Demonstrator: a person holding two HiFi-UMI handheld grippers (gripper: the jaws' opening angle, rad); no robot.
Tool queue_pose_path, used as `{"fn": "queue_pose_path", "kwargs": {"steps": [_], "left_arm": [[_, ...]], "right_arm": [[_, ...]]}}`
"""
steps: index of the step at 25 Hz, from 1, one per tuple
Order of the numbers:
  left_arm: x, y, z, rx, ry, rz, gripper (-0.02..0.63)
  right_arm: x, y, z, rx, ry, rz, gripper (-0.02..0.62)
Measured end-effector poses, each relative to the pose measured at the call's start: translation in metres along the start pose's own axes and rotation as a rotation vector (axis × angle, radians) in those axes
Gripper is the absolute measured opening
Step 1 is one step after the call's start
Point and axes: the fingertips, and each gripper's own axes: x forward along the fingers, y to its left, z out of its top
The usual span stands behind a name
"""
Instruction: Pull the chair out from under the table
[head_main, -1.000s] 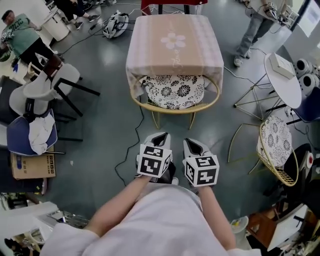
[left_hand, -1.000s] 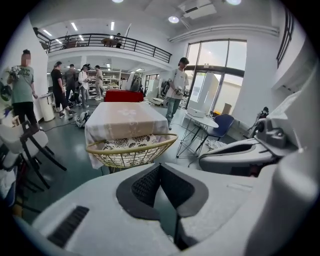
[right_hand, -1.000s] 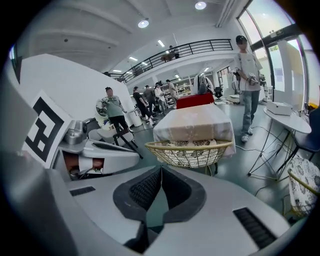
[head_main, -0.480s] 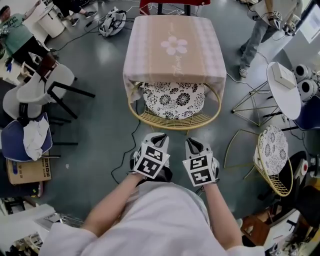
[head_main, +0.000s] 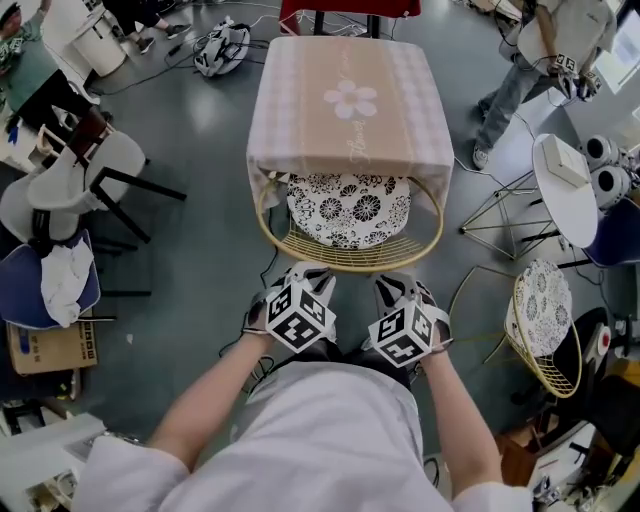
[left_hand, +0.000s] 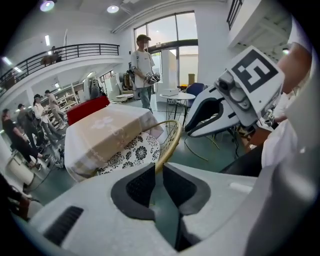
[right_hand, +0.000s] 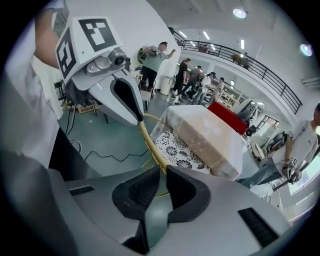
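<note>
The chair (head_main: 348, 208) has a black-and-white flowered cushion and a gold wire back, and it sits tucked under the pink-clothed table (head_main: 350, 100). Its curved back rim (head_main: 350, 262) faces me. My left gripper (head_main: 316, 276) is at the rim's left part. Its jaws are opening, a narrow gap shows, and the rim (left_hand: 170, 142) runs down to the tips of the left gripper (left_hand: 159, 167) without being pinched. My right gripper (head_main: 392, 286) is at the rim's right part, shut. The rim (right_hand: 150, 142) meets the tips of the right gripper (right_hand: 163, 170).
A second gold wire chair (head_main: 545, 310) stands at the right, below a white round table (head_main: 565, 185). White chairs (head_main: 90, 180) and a cardboard box (head_main: 50, 345) are at the left. A black cable (head_main: 250, 320) lies on the floor. A person (head_main: 540, 40) stands far right.
Both grippers have moved forward and down to the chair's back rim and have rolled, their marker cubes now tilted. The chair has stayed under the table.
</note>
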Motion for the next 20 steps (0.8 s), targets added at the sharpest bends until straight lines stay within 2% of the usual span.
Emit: {"fn": "queue_pose_path", "kwargs": {"steps": [4,9,12,20], "left_arm": [[0.005,-0.001,-0.002,0.065,0.024,-0.023,0.052],[0.013,0.001,-0.004,0.207,0.067,-0.029,0.081],[0.017,0.000,-0.004,0.261,0.095,-0.052,0.103],[0.031,0.004,-0.013,0.363,0.180,-0.093,0.120]], "right_arm": [[0.006,-0.007,-0.001,-0.120,0.017,0.003,0.005],[0.011,-0.006,-0.007,-0.268,0.042,0.047,0.009],[0.013,-0.002,-0.012,-0.310,0.062,0.086,0.101],[0.028,-0.007,-0.014,-0.488,0.068,0.095,0.101]]}}
